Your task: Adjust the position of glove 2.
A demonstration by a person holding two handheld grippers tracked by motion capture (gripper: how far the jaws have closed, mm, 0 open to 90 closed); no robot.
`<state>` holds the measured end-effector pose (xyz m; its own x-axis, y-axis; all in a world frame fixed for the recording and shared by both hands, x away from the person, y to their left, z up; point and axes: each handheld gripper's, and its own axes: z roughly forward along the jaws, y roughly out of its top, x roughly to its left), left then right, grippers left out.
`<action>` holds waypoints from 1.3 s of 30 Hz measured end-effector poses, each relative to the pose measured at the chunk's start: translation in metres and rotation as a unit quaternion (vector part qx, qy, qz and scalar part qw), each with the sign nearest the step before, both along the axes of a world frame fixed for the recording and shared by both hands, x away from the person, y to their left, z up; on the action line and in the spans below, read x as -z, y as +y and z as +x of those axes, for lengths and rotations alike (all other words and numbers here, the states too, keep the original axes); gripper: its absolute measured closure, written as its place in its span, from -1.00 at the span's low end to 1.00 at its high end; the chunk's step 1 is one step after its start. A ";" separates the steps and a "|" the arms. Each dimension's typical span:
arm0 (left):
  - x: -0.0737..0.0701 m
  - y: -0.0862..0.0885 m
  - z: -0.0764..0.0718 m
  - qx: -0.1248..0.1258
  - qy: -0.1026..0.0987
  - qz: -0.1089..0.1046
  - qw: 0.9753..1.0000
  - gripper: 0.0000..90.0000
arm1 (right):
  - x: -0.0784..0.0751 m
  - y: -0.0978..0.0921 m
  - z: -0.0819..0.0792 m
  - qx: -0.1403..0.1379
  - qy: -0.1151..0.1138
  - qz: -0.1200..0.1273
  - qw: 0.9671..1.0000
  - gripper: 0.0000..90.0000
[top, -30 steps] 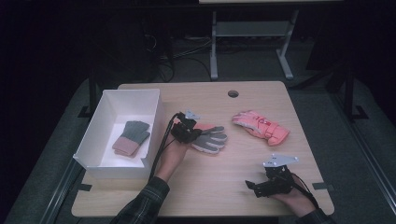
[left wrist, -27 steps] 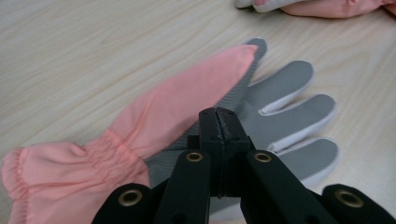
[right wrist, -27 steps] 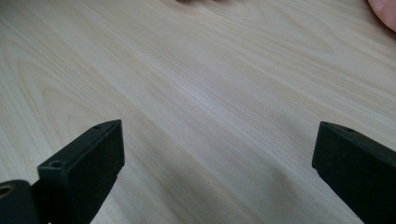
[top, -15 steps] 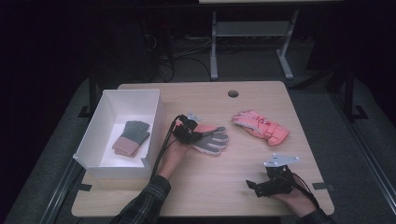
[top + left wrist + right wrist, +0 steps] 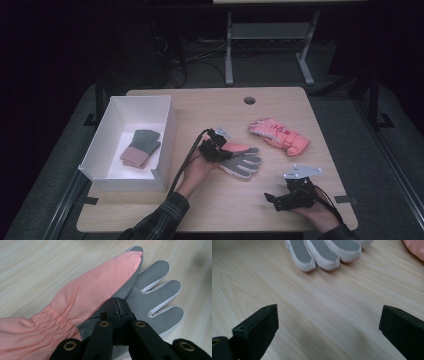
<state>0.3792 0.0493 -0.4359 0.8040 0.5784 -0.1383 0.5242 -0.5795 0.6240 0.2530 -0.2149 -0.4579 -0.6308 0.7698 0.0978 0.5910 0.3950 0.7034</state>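
Jaws of the left gripper (image 5: 216,148) are pinched together on the grey palm fabric of the pink-and-grey glove (image 5: 241,159), which lies near the middle of the wooden table (image 5: 210,107), its fingers pointing toward three o'clock. At five o'clock from it, the right gripper (image 5: 274,199) rests on the tabletop with its jaws spread wide, holding nothing. A second pink glove (image 5: 279,136) lies at two o'clock, and a white box (image 5: 167,127) at nine o'clock holds a knit glove (image 5: 141,147).
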 end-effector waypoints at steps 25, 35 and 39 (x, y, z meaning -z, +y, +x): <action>-0.011 0.009 0.053 -0.032 0.003 0.039 0.999 0.99 | -0.001 0.001 -0.002 -0.003 -0.001 0.002 1.000 -0.95; -0.009 0.013 0.042 -0.014 0.017 0.065 0.998 0.99 | -0.002 -0.002 -0.003 0.001 -0.005 0.000 1.000 -0.95; -0.010 0.019 0.031 -0.011 0.024 0.066 0.997 0.99 | -0.001 -0.001 -0.003 0.001 -0.004 -0.002 1.000 -0.95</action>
<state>0.4101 0.0687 -0.4258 0.7858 0.6109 -0.0968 0.5642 -0.6437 0.5170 0.2500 -0.2160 -0.4564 -0.6305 0.7709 0.0904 0.5864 0.3967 0.7062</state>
